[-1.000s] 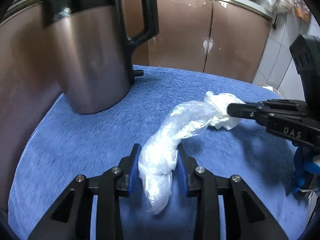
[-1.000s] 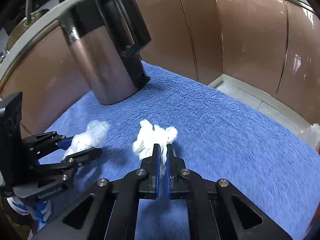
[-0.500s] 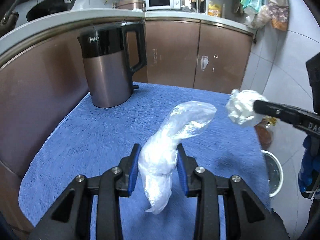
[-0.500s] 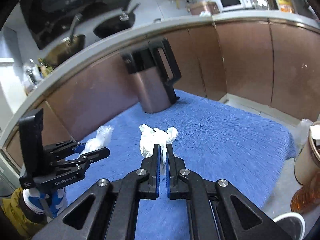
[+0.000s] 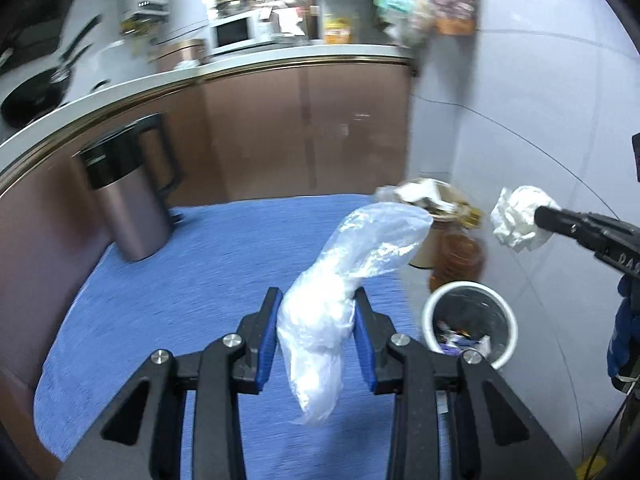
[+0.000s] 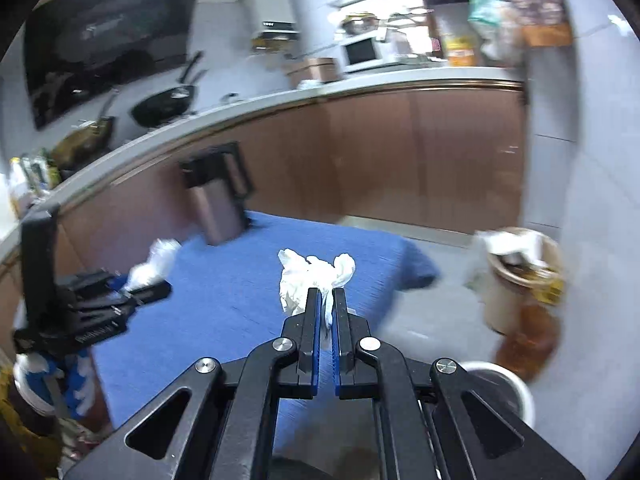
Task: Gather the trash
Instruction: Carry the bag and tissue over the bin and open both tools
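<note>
My left gripper (image 5: 316, 312) is shut on a crumpled clear plastic bag (image 5: 344, 276) and holds it in the air above the blue cloth (image 5: 192, 280). My right gripper (image 6: 327, 300) is shut on a crumpled white tissue (image 6: 312, 276), also lifted; it shows at the right of the left wrist view (image 5: 520, 216). A white trash bin (image 5: 468, 326) with rubbish inside stands on the floor to the right of the table, below both grippers; its rim shows in the right wrist view (image 6: 504, 384).
A steel and black kettle (image 5: 128, 200) stands at the far left of the blue cloth. A tan pot with rubbish (image 5: 436, 216) and a brown bottle (image 5: 460, 256) stand on the floor by the bin. Brown cabinets (image 5: 304, 128) and a tiled wall (image 5: 520, 120) lie behind.
Both grippers have risen from the cloth and swung right with their trash. The kettle has shrunk away to the left and the white bin has come into view.
</note>
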`<control>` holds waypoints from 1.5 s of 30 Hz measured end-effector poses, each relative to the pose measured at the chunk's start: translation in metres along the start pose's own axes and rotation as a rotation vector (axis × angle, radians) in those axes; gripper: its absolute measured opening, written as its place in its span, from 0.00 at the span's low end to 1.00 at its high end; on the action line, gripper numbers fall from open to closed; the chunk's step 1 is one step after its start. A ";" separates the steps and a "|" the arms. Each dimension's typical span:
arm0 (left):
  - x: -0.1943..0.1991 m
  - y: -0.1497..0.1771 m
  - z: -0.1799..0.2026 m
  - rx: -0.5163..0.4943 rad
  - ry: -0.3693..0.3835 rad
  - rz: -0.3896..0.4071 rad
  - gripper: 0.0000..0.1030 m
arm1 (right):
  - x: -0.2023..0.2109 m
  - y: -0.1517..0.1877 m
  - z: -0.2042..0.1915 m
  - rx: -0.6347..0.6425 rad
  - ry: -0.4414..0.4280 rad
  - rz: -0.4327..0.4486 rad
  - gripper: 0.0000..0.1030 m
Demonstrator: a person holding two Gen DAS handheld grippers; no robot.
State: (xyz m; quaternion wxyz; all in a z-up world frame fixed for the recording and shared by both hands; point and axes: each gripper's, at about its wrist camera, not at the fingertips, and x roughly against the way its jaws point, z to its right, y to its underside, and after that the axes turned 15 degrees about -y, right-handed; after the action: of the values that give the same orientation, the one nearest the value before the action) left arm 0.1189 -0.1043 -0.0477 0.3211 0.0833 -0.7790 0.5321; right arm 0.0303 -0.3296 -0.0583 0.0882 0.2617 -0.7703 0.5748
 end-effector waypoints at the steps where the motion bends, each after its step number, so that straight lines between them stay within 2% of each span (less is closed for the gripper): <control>1: 0.001 -0.003 0.013 -0.016 0.016 0.003 0.32 | 0.010 0.008 0.010 -0.019 0.036 0.001 0.05; 5: -0.008 -0.014 0.063 -0.078 0.086 -0.011 0.32 | 0.027 0.032 0.053 -0.126 0.145 -0.007 0.05; 10: -0.031 -0.019 0.129 -0.176 0.154 -0.075 0.33 | 0.032 0.075 0.120 -0.286 0.264 -0.063 0.05; 13: -0.051 -0.019 0.166 -0.231 0.195 -0.120 0.34 | 0.026 0.098 0.152 -0.362 0.291 -0.092 0.05; 16: -0.074 -0.016 0.203 -0.291 0.191 -0.164 0.34 | 0.015 0.118 0.180 -0.427 0.296 -0.118 0.05; 21: -0.111 -0.009 0.253 -0.374 0.197 -0.232 0.34 | -0.003 0.130 0.205 -0.466 0.316 -0.141 0.08; 24: -0.129 -0.004 0.274 -0.397 0.205 -0.266 0.42 | -0.010 0.135 0.218 -0.486 0.325 -0.149 0.09; 25: -0.132 -0.002 0.279 -0.395 0.212 -0.275 0.49 | -0.014 0.137 0.223 -0.493 0.327 -0.154 0.10; 26: -0.137 -0.002 0.282 -0.392 0.217 -0.283 0.55 | -0.016 0.140 0.227 -0.500 0.329 -0.160 0.14; 28: -0.141 -0.001 0.287 -0.384 0.228 -0.290 0.58 | -0.019 0.143 0.232 -0.508 0.333 -0.166 0.26; 35: -0.130 -0.006 0.275 -0.325 0.253 -0.278 0.59 | -0.021 0.147 0.234 -0.519 0.337 -0.172 0.33; 38: -0.114 -0.014 0.257 -0.278 0.237 -0.225 0.59 | -0.019 0.138 0.226 -0.492 0.342 -0.162 0.34; 42: -0.086 -0.027 0.220 -0.197 0.177 -0.127 0.59 | -0.012 0.115 0.204 -0.428 0.344 -0.128 0.39; 45: -0.063 -0.032 0.184 -0.118 0.119 -0.068 0.63 | -0.009 0.094 0.178 -0.360 0.337 -0.105 0.42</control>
State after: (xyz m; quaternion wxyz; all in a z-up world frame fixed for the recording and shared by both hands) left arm 0.1069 -0.2933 -0.1018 0.3890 0.0587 -0.7853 0.4781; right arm 0.0200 -0.4737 -0.1990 0.2902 0.1821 -0.8201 0.4584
